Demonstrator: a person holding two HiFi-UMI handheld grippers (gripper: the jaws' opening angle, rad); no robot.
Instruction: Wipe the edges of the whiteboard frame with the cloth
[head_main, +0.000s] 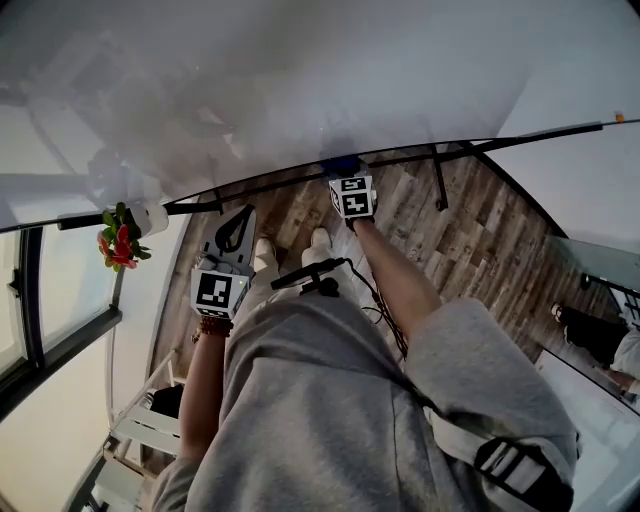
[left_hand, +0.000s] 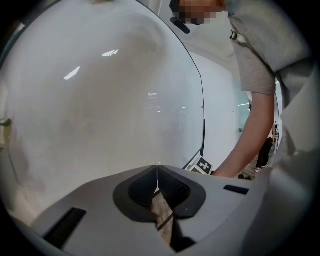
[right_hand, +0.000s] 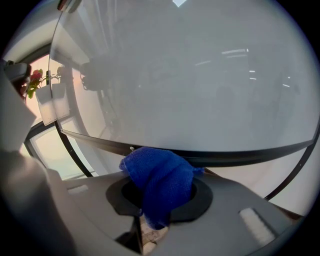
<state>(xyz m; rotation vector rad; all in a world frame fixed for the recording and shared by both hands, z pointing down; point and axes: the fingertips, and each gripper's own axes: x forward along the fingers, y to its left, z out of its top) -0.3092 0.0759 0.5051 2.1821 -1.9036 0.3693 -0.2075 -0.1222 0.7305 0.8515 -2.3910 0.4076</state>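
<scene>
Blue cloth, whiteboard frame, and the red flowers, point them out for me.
blue cloth (right_hand: 160, 185), right gripper view, bunched middle.
whiteboard frame (right_hand: 225, 156), right gripper view, dark bottom bar.
red flowers (head_main: 118, 243), head view, the blossoms.

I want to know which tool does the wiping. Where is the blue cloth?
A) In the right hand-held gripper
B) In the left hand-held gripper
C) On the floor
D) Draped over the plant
A: the blue cloth bunches out of the right hand-held gripper, close to the whiteboard frame.
</scene>
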